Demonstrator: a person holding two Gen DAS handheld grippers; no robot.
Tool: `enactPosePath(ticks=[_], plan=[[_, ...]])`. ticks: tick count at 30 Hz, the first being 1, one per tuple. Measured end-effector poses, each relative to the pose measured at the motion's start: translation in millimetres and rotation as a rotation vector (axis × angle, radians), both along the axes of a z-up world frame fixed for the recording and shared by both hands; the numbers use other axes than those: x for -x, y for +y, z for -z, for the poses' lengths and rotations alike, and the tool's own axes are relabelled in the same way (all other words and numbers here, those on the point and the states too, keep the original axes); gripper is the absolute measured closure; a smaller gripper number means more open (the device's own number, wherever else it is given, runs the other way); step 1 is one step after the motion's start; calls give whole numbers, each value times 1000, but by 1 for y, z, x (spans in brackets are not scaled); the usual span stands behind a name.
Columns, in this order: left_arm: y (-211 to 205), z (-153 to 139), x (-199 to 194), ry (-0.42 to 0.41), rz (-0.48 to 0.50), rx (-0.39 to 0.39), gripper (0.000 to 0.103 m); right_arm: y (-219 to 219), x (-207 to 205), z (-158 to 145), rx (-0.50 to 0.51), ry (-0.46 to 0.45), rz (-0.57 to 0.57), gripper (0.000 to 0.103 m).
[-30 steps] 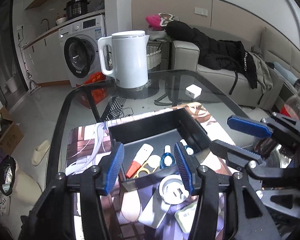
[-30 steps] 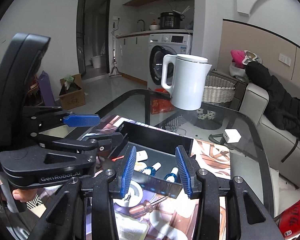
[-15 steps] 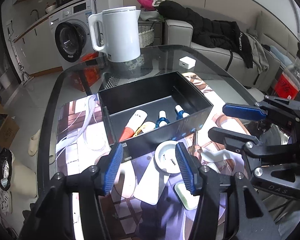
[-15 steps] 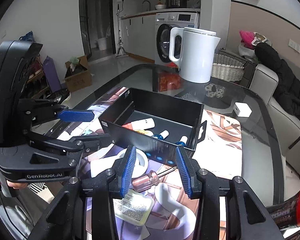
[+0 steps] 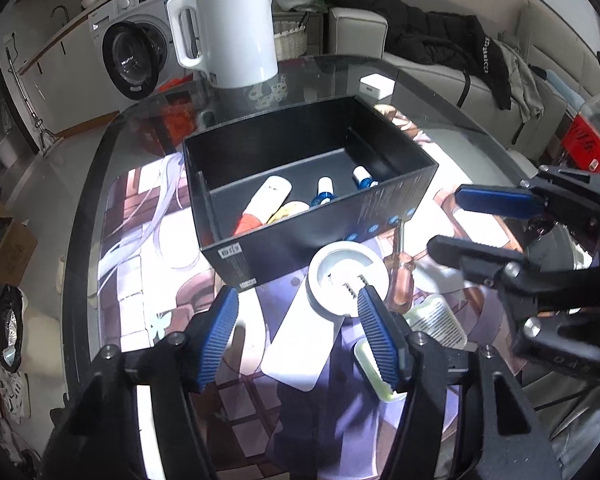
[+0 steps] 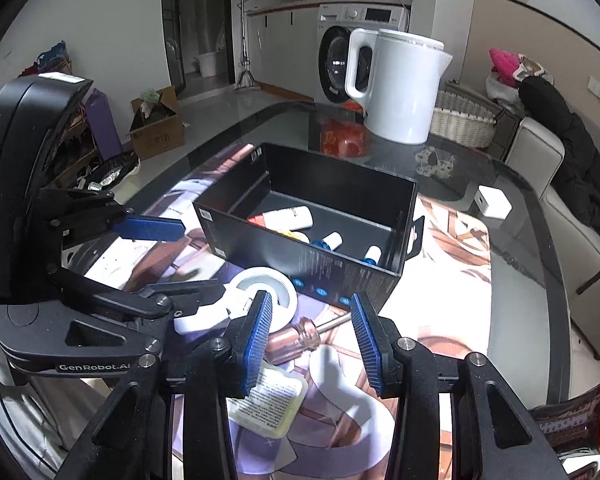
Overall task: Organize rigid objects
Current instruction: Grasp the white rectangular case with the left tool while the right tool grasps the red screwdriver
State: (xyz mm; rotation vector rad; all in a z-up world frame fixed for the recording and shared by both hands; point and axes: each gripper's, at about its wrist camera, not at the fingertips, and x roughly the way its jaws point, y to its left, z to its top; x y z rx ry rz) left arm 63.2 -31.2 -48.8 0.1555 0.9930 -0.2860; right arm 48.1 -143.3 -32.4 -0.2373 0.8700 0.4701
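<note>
Left gripper (image 5: 296, 334): your jaws gape, empty, hovering before the box's near wall.
Box (image 5: 384, 208): black, open-topped, on the patterned mat; a white tube (image 5: 266, 198) and two blue-capped bottles lie inside.
Charger (image 5: 342, 276): white, round-headed, flat on the mat, touching the box's near wall.
Screwdriver (image 6: 300, 338): clear-handled, just right of the charger, tip toward the box.
Packet (image 6: 266, 400): pale label, nearer you than the screwdriver.
Right gripper (image 6: 310, 338): your jaws spread wide, empty, above the screwdriver.
Kettle (image 5: 236, 32): white, behind the box.

A black box (image 5: 320, 216) stands beside a white kettle (image 5: 236, 28) and an amber-handled screwdriver (image 6: 300, 338).
</note>
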Motion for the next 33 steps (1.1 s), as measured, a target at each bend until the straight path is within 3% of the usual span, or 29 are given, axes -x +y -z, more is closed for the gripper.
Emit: enactPosePath(ticks=[5, 11, 15, 19, 25, 26, 28, 31, 33], plan=[[-2, 20, -4, 84, 14, -21, 41, -6, -10, 13, 17, 74, 16, 61], [-4, 35, -7, 127, 32, -84, 41, -13, -20, 33, 15, 154, 41, 61], [-5, 44, -8, 153, 43, -100, 41, -23, -33, 44, -78, 256, 84, 61], [-6, 46, -8, 157, 41, -100, 39, -21, -42, 52, -133, 302, 110, 61], [-4, 46, -10, 158, 34, -90, 39, -7, -46, 58, -154, 325, 99, 49], [-4, 46, -10, 161, 35, -87, 40, -5, -47, 60, -148, 328, 96, 48], [-4, 45, -9, 188, 53, -43, 61, -1, -47, 63, -130, 333, 85, 48], [-5, 43, -8, 192, 53, -59, 65, 3, -48, 67, -93, 331, 62, 48], [-4, 43, -7, 196, 46, -59, 65, 4, -47, 66, -64, 328, 56, 54]])
